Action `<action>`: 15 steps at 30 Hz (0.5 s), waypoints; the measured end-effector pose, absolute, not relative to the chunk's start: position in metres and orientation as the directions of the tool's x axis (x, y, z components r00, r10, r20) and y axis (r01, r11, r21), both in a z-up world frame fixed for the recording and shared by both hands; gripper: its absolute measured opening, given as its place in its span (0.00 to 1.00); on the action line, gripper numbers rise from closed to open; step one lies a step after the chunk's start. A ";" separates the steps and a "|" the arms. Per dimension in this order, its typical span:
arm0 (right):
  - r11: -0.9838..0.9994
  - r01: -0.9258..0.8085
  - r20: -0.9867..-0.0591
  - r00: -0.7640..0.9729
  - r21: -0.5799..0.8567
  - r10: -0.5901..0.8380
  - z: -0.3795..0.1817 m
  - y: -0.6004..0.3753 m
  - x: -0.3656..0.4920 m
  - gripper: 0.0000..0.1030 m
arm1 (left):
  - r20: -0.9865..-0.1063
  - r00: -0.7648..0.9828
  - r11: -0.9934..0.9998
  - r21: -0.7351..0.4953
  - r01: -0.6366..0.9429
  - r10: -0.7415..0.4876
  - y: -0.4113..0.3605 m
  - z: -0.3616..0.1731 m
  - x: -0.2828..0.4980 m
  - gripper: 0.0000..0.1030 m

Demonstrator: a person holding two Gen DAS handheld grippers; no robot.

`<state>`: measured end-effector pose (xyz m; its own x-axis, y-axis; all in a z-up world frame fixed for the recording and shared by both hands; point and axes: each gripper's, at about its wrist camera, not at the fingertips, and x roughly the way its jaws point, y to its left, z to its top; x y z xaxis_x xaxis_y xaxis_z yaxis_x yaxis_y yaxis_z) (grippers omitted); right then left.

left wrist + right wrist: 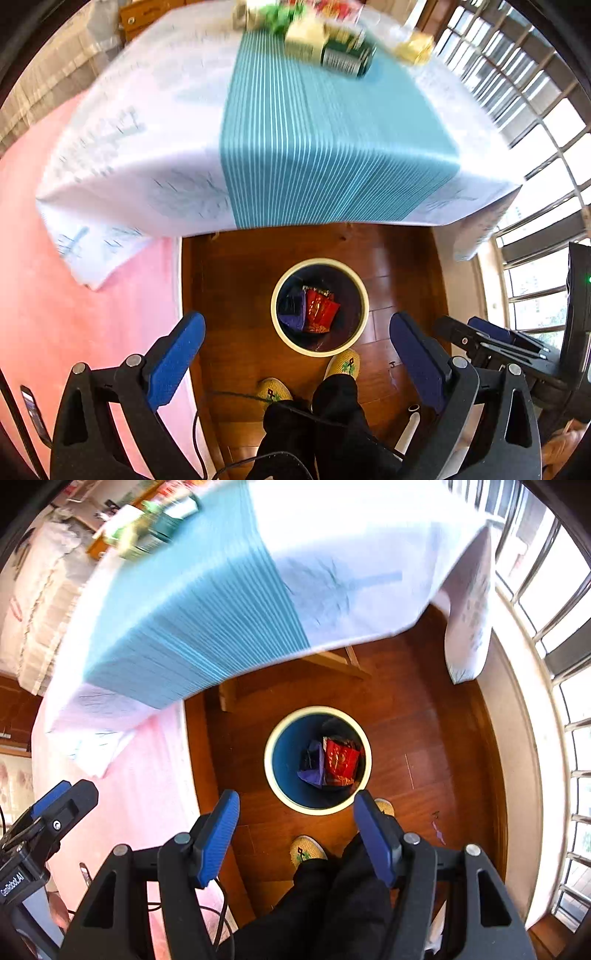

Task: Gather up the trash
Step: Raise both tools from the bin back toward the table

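Both cameras look down at a round cream-rimmed waste bin with a dark blue inside [320, 306] [317, 760] standing on a reddish wooden floor [240, 288]. Inside lie a crumpled red snack wrapper [320, 310] [340, 762] and a purple wrapper [291, 310] beside it, touching. The left gripper [295, 332] hangs above, blue-padded fingers spread wide, holding nothing. The right gripper [295, 812] is likewise wide and empty. More trash (blurred), including a dark green packet [345, 55], sits on the table's teal striped cloth [325, 147].
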<state>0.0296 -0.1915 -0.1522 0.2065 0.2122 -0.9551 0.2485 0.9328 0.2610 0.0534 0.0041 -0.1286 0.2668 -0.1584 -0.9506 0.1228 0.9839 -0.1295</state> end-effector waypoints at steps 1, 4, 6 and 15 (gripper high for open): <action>0.935 0.242 -0.953 0.221 0.261 0.209 -0.140 -0.191 0.029 0.63 | -0.947 0.275 0.983 -0.132 0.129 -0.163 0.006 -0.119 0.052 0.96; 0.940 0.222 -0.942 0.273 0.258 0.194 -0.108 -0.189 0.028 0.63 | -0.932 0.314 0.978 -0.139 0.154 -0.182 0.013 -0.087 0.047 0.96; 0.945 0.212 -0.934 0.312 0.248 0.174 -0.087 -0.187 0.028 0.63 | -0.918 0.346 0.975 -0.145 0.169 -0.196 0.018 -0.068 0.045 0.96; 0.955 0.201 -0.866 0.491 0.218 0.094 -0.011 -0.187 0.045 0.63 | -0.823 0.519 0.967 -0.131 0.219 -0.229 0.042 0.018 0.061 0.96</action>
